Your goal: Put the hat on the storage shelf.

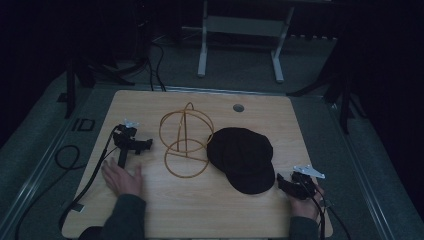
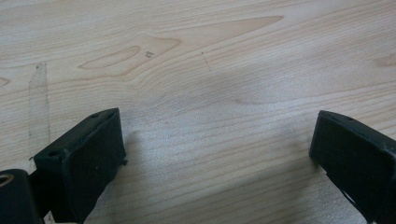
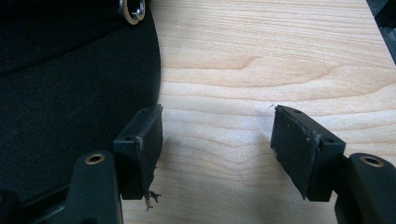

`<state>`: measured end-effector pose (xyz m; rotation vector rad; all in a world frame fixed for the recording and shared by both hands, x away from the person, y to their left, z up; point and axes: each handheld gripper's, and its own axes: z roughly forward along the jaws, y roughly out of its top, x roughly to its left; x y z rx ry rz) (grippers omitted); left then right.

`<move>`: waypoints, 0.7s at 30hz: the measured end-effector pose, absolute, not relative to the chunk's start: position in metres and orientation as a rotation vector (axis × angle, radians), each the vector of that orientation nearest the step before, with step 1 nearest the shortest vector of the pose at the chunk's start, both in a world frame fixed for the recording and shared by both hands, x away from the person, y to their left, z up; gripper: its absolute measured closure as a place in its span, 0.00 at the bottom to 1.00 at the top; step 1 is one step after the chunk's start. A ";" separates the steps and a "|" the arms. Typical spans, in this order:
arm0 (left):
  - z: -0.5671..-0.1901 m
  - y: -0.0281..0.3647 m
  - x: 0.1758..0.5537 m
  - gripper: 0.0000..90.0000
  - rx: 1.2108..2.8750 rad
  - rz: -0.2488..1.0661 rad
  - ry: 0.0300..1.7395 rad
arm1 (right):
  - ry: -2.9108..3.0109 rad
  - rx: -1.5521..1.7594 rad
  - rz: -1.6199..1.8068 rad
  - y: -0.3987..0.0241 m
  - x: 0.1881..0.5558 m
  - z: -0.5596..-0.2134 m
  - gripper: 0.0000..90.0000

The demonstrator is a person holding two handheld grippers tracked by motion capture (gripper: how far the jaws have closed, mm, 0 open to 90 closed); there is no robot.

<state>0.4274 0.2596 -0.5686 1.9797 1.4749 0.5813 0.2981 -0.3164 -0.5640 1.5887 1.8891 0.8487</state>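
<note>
2 grippers sit at opposite sides of a light wooden table [image 1: 150,107], w/ a black cap [image 1: 242,157] and a gold wire stand [image 1: 185,140] between them.

Left gripper [image 1: 131,142] lies on the table's left part, just left of the wire stand, cable trailing toward the near-left corner. The person's left hand [image 1: 121,179] rests flat on the wood just behind it, fingers spread, not wrapped around it. In the left gripper view its 2 black jaws stand wide apart w/ bare wood grain between them; nothing held. Left gripper [image 2: 217,149] pts straight at the tabletop.

Right gripper [image 1: 295,184] is near the table's near-right edge, held by the right hand [image 1: 306,202], grey plate on top. It sits just beside the cap's near-right rim. In the right gripper view the jaws are also apart, approx 1 jaw-gap of bare wood between them; right gripper [image 3: 217,140] holds nothing. Cap fabric [image 3: 70,93] lies at the left of that view, its edge beside the left-side jaw; can't tell if touching. A small metal eyelet [image 3: 131,8] shows at the cap's top edge.

Cap lies flat, centre-right, touching or overlapping the stand's lower ring; can't tell which.
</note>
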 end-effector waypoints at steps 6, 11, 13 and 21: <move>-0.569 0.260 0.427 0.03 1.980 0.581 1.475 | 1.878 1.609 0.837 -0.317 0.299 -0.564 0.31; -0.569 0.259 0.428 0.03 1.976 0.583 1.477 | 1.879 1.612 0.833 -0.318 0.299 -0.564 0.28; -0.569 0.259 0.429 0.03 1.975 0.584 1.481 | 1.884 1.610 0.832 -0.318 0.300 -0.564 0.27; -0.569 0.259 0.429 0.03 1.975 0.584 1.480 | 1.883 1.611 0.831 -0.318 0.300 -0.564 0.27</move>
